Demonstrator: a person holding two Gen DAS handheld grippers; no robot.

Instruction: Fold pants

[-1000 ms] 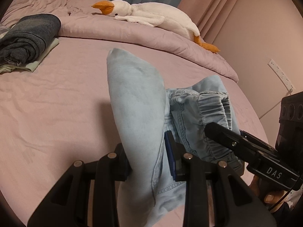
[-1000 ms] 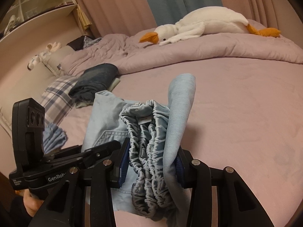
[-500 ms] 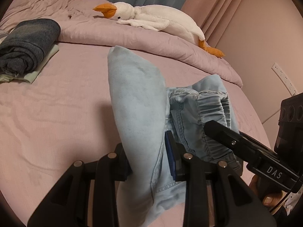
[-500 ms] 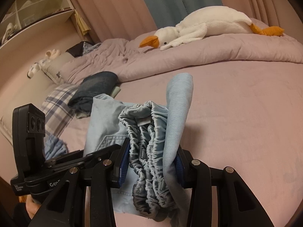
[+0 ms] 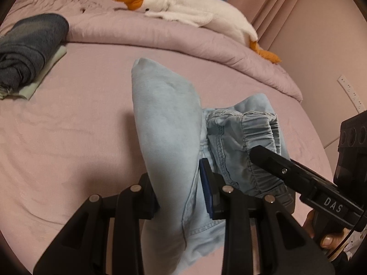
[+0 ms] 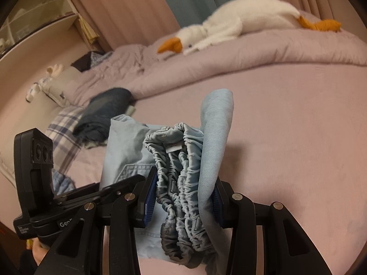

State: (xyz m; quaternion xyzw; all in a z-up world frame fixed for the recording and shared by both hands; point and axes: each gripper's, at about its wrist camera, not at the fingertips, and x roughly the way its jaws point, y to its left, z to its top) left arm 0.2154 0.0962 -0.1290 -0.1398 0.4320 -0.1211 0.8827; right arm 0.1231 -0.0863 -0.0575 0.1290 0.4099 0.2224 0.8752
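The light blue pants (image 5: 167, 123) are folded into a thick bundle and held off the pink bed (image 5: 68, 137) between both grippers. My left gripper (image 5: 179, 190) is shut on the plain folded side of the bundle. My right gripper (image 6: 183, 199) is shut on the other side, where the gathered elastic waistband (image 6: 181, 167) bunches between its blue pads. The right gripper also shows in the left wrist view (image 5: 286, 171) at the right, and the left gripper shows in the right wrist view (image 6: 110, 190) at the left. The bundle's lower end hangs below the fingers.
A white plush goose (image 5: 195, 9) lies on the rolled quilt (image 5: 183, 39) at the far side. Folded dark jeans (image 5: 27, 48) sit on a pale cloth at the left. Plaid pillows (image 6: 62, 135) and shelves (image 6: 34, 23) are further left. A wall socket strip (image 5: 351, 94) is at the right.
Both grippers have carried the pants bundle forward over the bed, towards the quilt and goose. Their grip on the bundle is unchanged.
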